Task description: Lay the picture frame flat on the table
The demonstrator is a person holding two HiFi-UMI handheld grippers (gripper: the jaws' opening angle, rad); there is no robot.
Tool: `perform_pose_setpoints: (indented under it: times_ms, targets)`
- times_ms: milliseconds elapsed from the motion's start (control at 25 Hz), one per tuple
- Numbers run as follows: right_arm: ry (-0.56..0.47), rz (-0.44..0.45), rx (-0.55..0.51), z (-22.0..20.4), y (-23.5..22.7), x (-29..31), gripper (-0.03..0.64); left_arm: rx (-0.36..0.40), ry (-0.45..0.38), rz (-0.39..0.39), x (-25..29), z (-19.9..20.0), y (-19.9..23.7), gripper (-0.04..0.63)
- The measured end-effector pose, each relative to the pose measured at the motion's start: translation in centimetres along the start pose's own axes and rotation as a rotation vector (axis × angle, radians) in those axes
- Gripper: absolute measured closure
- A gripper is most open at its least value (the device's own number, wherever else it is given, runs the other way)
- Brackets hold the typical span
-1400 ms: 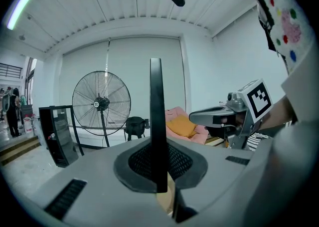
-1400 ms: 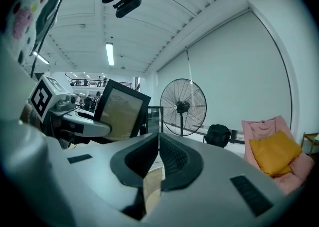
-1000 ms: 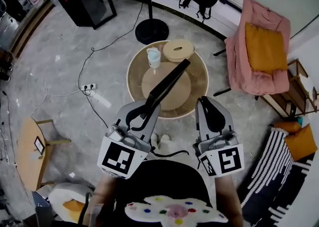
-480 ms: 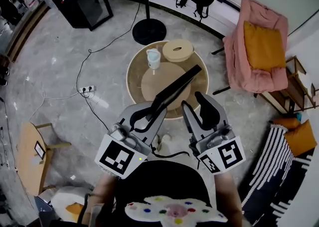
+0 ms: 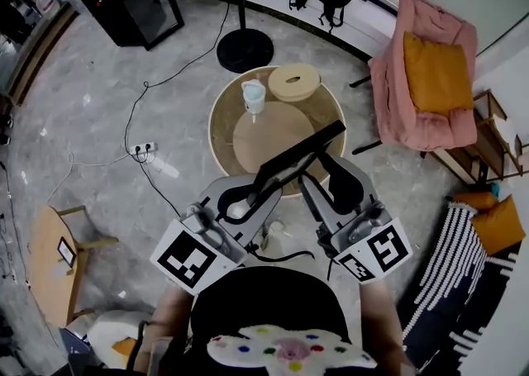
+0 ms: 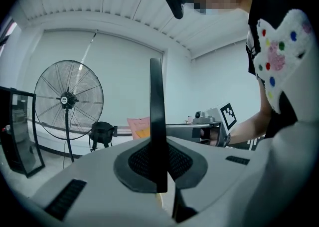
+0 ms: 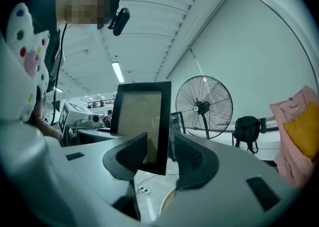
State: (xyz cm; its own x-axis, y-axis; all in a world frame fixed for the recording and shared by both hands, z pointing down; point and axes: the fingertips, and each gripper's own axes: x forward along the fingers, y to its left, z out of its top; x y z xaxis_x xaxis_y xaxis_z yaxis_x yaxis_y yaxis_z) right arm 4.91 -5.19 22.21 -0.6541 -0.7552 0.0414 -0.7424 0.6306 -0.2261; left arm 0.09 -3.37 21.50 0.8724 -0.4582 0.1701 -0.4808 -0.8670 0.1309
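We hold the picture frame (image 5: 299,154) clamped in our left gripper (image 5: 246,194), in the air over the round table's (image 5: 219,130) near edge. Our right gripper (image 5: 326,174) jaws are opening around the frame's edge, not pressing.

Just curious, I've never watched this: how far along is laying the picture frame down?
Done: the picture frame is picked up, clamped in the left tool. In hand: it hangs tilted above the round table; the right tool is opening its jaws around the frame's edge. Left: laying it flat.
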Motion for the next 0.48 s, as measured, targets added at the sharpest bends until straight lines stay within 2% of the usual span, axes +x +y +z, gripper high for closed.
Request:
perform_pose_setpoints:
  times_ms: [160,480]
  targets:
    - [-0.002,0.028,0.013,-0.27,0.06,-0.10,0.454,-0.001,0.002,-0.034,-0.03,-0.10,-0.35,0.563]
    - [-0.002,0.008,0.018,-0.17,-0.54,-0.31,0.524,-0.036,0.005,-0.029,-0.04,-0.45,0.15,0.563]
